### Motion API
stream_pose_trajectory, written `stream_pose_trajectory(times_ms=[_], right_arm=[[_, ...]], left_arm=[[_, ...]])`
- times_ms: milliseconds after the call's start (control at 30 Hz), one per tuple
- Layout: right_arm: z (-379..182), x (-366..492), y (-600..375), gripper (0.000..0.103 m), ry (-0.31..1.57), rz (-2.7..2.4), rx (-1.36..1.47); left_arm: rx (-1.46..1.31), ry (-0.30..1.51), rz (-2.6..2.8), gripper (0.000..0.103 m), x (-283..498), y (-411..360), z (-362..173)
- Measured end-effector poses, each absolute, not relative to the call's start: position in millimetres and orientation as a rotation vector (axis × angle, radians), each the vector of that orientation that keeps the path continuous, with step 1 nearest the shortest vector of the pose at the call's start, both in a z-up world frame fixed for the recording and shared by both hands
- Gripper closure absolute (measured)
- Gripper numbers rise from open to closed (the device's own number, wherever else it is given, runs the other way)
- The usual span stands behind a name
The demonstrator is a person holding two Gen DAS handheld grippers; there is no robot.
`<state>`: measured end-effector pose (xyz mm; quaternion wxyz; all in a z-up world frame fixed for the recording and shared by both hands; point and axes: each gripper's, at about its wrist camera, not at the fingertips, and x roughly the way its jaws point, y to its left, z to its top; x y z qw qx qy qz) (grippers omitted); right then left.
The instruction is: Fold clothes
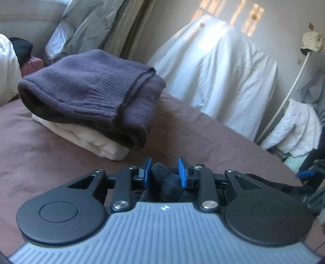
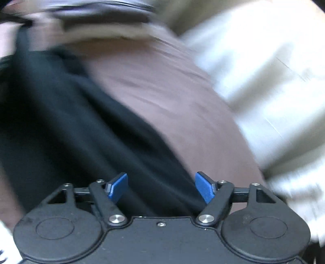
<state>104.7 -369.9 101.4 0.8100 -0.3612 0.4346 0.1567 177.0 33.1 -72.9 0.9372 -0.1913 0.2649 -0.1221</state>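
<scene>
1. Left wrist view: soft, dim daylight, fairly sharp; patches of warm sun fall on the wall [image 1: 233, 12] and on the white sheet [image 1: 219, 67] below it.
2. The sweater [image 1: 91, 91] left of the sheet casts a faint shadow.
3. Fisheye bends both views at the edges.
4. Right wrist view: heavy motion blur smears the bed cover [image 2: 162, 97] and the black cloth [image 2: 71, 121] left of it; only the gripper body stays sharp.

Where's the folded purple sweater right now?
Left wrist view, upper left: the purple sweater lies atop a folded white garment on the brown bedsheet, beyond the left gripper.
</scene>
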Motion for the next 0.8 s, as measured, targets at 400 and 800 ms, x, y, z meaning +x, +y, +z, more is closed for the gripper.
stream_pose_trajectory(times_ms=[400,800], right_arm=[[77.1,182.2,-342.6,0.102,1.016,0.290,-0.724],[77.4,230.4,-313.7,0.063,1.032,0.142,-0.674]], left_arm=[[-0.441,0.549,-0.385,0.063,179.1,47.0,-76.7],[-0.581,0.512,-0.257,0.043,177.8,89.7,-78.7]])
